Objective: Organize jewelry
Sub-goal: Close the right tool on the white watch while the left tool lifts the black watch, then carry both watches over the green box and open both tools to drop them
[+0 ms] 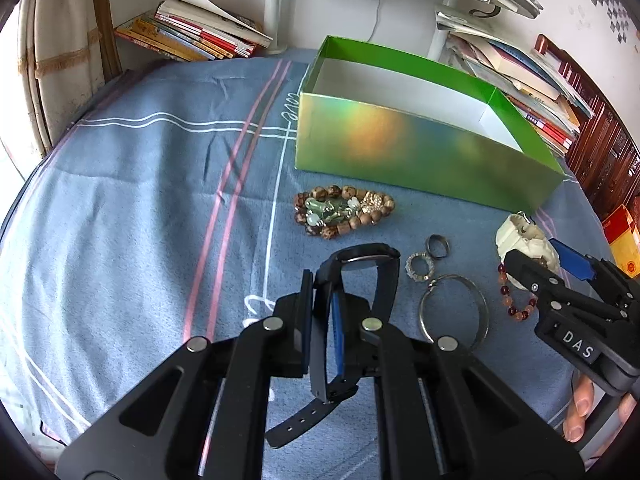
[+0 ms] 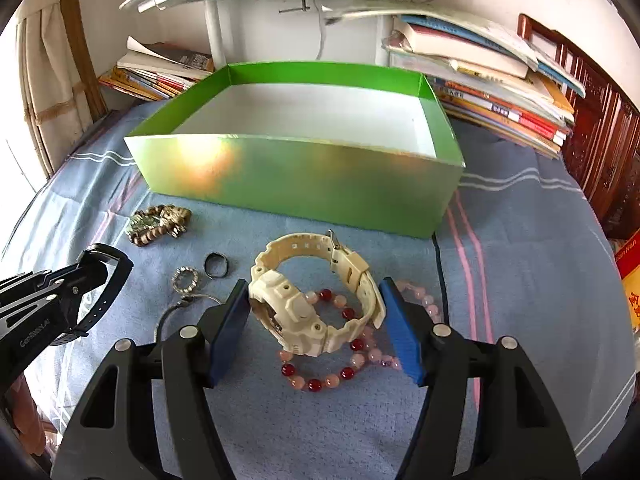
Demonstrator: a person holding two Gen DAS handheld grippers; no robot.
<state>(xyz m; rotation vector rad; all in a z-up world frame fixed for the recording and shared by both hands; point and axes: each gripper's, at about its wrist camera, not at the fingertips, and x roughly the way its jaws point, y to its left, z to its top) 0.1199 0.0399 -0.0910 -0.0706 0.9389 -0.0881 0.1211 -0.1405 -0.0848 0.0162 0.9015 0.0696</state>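
My left gripper [image 1: 322, 316] is shut on the strap of a black watch [image 1: 368, 258] and holds it above the blue cloth; it also shows in the right wrist view [image 2: 86, 270]. My right gripper [image 2: 314, 320] is open, its blue pads on either side of a cream watch [image 2: 316, 300] that lies on a red-and-pink bead bracelet [image 2: 344, 372]. The open green box [image 1: 424, 148] stands behind, empty inside. Wooden bead bracelets [image 1: 344, 212], a dark ring [image 1: 437, 246], a sparkly ring [image 1: 418, 266] and a silver bangle [image 1: 454, 310] lie between.
Stacks of books lie at the back left [image 1: 192, 32] and back right [image 2: 492, 92]. A white lamp post [image 2: 214, 28] rises behind the box. A dark wooden headboard [image 2: 600, 140] and a red-yellow box [image 1: 622, 240] stand on the right.
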